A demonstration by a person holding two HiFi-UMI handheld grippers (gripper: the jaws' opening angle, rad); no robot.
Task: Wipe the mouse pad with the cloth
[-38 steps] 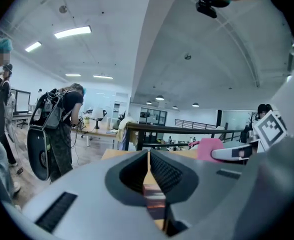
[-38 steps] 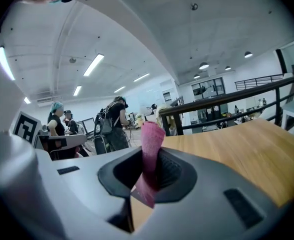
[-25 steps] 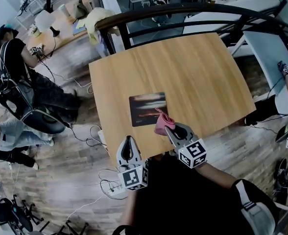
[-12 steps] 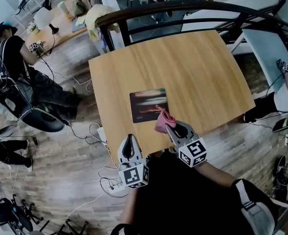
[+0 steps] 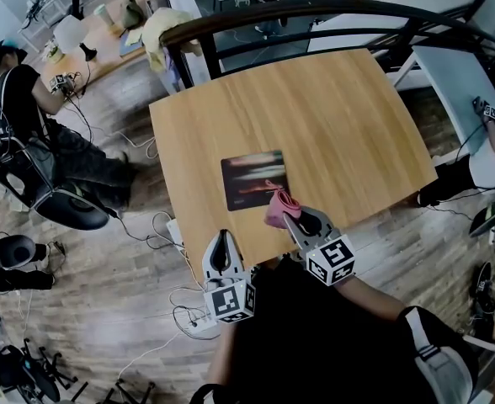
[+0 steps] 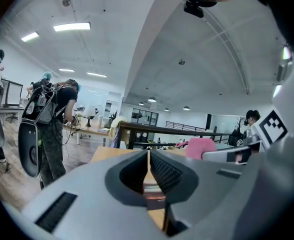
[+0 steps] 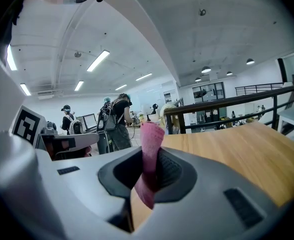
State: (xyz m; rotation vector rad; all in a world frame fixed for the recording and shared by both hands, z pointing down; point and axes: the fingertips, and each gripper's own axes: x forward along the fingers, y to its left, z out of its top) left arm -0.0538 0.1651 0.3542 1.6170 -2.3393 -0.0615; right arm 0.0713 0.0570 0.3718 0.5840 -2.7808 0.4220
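Bench (image 5: 340, 116): light wood top.
Railing (image 5: 298, 13): dark, curving past the bench's far edge.
Person (image 5: 16, 87): stands far left, dark top.
Cables (image 5: 146, 230): loose on the plank floor (image 5: 104, 310).

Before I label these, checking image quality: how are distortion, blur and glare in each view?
Head view: fisheye bows the table edges; the mouse pad shows pale streaks, glare or print, can't tell. Left gripper view: dark rounded corners, the left gripper fills the lower frame. Right gripper view: same vignette, the cloth fairly sharp.
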